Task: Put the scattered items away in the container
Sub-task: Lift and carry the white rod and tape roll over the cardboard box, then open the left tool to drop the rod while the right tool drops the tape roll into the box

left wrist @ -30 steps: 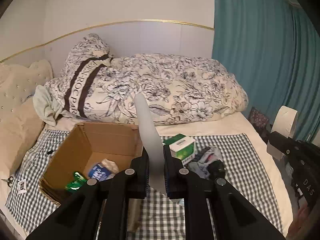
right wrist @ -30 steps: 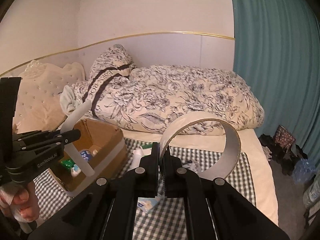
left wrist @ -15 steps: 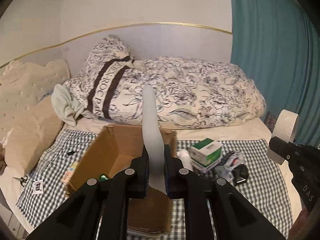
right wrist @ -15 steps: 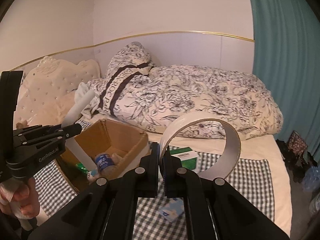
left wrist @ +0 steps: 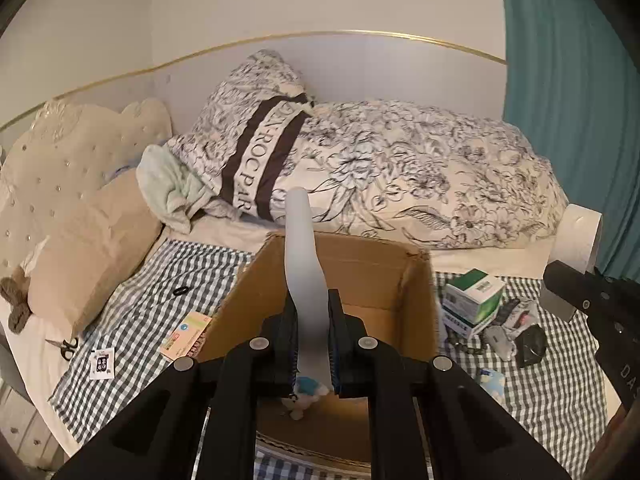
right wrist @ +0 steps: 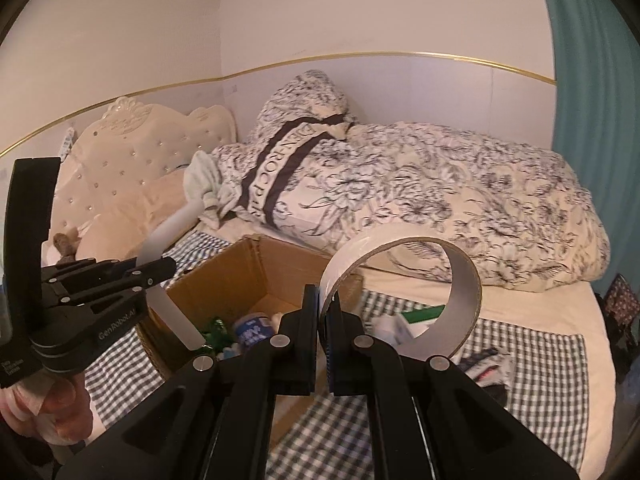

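Note:
An open cardboard box sits on the checked blanket and holds a blue-labelled item and green items. My left gripper is shut on a flat white plastic piece and holds it over the box; it also shows in the right wrist view. My right gripper is shut on the rim of a tape roll, held above the box's right edge. The roll also shows at the right of the left wrist view.
A green-and-white carton, dark small items and a blue packet lie right of the box. A card, a sachet, scissors and a black ring lie left. Floral duvet behind.
Both grippers have moved left and towards the box with their items. The left gripper now hangs over the box opening, and the right gripper is closer to the box's right edge.

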Tool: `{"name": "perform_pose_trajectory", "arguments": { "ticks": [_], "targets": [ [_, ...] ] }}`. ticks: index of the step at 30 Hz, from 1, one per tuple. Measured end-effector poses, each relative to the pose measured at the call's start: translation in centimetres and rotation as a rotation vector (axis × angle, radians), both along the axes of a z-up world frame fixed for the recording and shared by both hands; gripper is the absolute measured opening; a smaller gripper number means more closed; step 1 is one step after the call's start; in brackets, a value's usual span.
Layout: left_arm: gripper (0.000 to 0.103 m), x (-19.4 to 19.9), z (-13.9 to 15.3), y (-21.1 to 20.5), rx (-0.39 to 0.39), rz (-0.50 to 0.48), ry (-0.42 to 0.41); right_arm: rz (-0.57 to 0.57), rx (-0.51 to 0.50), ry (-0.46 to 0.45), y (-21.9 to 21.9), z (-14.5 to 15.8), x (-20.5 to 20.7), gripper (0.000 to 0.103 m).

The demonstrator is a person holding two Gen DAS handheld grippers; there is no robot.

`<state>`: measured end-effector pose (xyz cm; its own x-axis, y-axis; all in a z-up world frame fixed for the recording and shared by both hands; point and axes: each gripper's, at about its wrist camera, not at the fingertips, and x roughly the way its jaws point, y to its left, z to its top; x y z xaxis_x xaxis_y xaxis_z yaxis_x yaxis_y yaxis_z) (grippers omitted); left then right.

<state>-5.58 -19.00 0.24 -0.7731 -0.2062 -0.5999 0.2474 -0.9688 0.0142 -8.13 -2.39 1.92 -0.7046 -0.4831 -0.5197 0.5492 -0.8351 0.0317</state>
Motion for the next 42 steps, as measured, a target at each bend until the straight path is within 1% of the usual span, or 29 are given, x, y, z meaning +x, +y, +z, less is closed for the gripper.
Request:
{"name": "perform_pose_trajectory", "arguments": {
  "ticks": [4,13,20,24,29,31,35,40,42],
  "targets": [
    [0.012,-0.5,-0.7,-1.4,-0.011,0.026,-0.012,0.032,0.003,-0.018,-1.9,-0.8,-0.5,0.003],
    [0.012,-1.8,-2.4,-4.0,-0.004,0.056,-0.050,0.083,0.011,-0.057,-5.4,-2.6,-1.8,0.003],
    [0.012,-3.0,-3.7,-4.5,0.002,0.043,-0.088,0.114,0.029,-0.087,-7.3,-3.9,-2.9,0.003],
    [0.012,-3.7,-4.9,-5.0,0.016,0.034,-0.118,0.128,0.050,-0.114,-8.4,-4.9,-3.9,0.003],
    [0.012,-4.7,-7.0,-5.6,0.045,0.018,-0.180,0.145,0.091,-0.168,-9.6,-6.9,-5.2,0.003],
    [0.012,-5.2,-8.0,-6.0,0.068,0.020,-0.224,0.147,0.099,-0.187,-10.0,-7.5,-5.6,0.003],
    [0.012,-5.8,-9.4,-6.9,0.110,0.019,-0.279,0.147,0.127,-0.220,-10.8,-8.8,-6.0,0.003],
    [0.015,-6.5,-10.4,-6.6,0.097,-0.005,-0.320,0.141,0.163,-0.247,-11.3,-9.9,-6.3,0.003],
    [0.018,-6.8,-10.4,-6.3,0.090,-0.012,-0.326,0.142,0.181,-0.258,-11.5,-10.2,-6.4,0.004]
  ]
}}
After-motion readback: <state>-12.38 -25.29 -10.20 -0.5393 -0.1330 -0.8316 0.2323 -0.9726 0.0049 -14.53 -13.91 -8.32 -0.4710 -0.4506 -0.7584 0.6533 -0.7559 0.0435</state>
